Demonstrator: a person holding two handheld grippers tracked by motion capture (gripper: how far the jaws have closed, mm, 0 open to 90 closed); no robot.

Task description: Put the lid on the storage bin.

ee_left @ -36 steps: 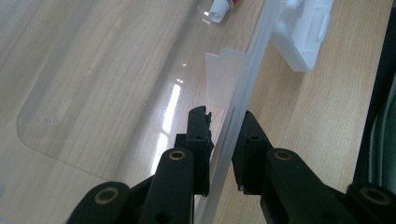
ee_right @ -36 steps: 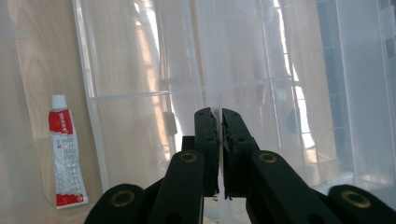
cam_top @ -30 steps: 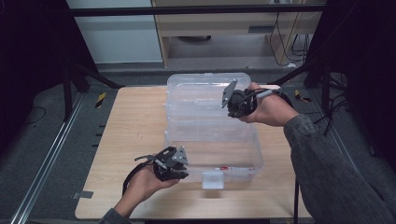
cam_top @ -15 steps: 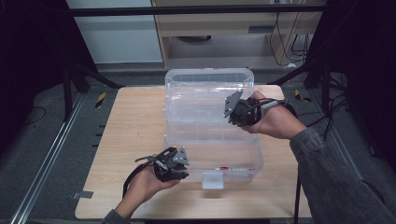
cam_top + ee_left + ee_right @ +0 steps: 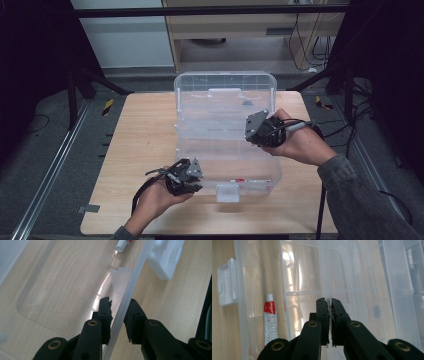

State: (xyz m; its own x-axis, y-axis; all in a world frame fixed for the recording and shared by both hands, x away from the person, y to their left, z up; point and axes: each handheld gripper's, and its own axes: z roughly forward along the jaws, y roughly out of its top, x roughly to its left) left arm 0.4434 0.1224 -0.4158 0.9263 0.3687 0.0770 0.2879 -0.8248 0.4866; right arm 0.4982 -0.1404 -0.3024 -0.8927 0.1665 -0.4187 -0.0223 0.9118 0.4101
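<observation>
A clear plastic box (image 5: 227, 150) sits mid-table (image 5: 135, 140) with its lid (image 5: 225, 97) raised at the far side. The left gripper (image 5: 117, 312) straddles the box's near-left wall, 1 jaw inside and 1 outside, slightly parted. The right gripper (image 5: 330, 306) is pinched almost closed on the box's right rim. A red-and-white tube (image 5: 270, 320) lies inside by the front latch (image 5: 227, 192); bare wood stays open to the left
</observation>
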